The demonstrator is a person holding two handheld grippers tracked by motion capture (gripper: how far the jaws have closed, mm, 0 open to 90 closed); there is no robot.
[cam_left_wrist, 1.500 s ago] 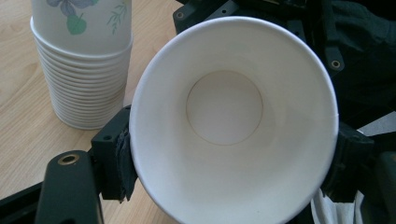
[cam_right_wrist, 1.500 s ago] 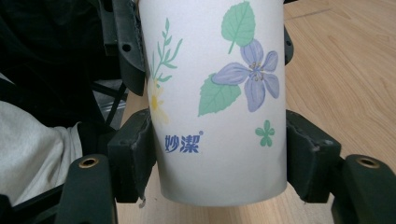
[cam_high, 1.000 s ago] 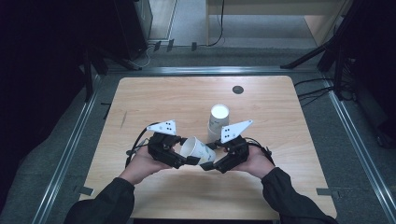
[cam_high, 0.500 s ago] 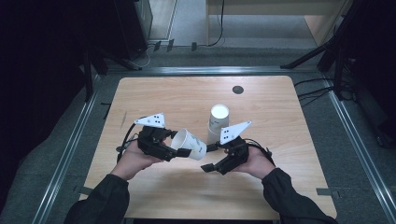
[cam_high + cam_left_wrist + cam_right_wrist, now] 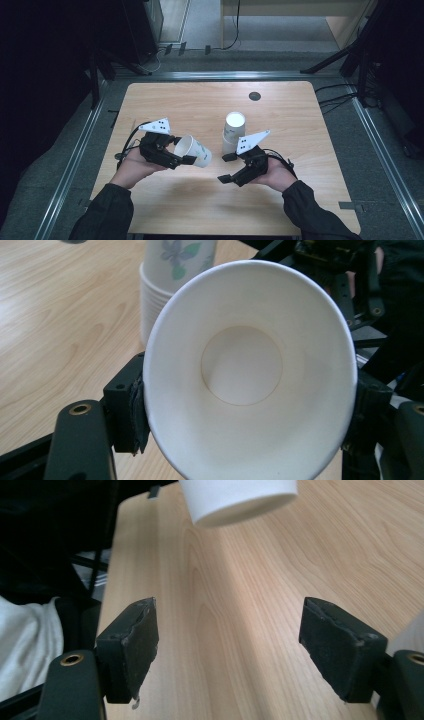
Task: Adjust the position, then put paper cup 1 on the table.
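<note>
Left tongs clamp an empty cup, now pulled clear of the right tongs, just spread apart, bare.

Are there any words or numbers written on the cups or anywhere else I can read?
No words or numbers can be read anywhere.
Stack of cups: a printed flower and leaves, no letters.
Paper cup held in the left gripper: plain white inside; green marks on its side in the high view, too small to read.
Grey plates on the grippers: dark dots, no writing.
</note>
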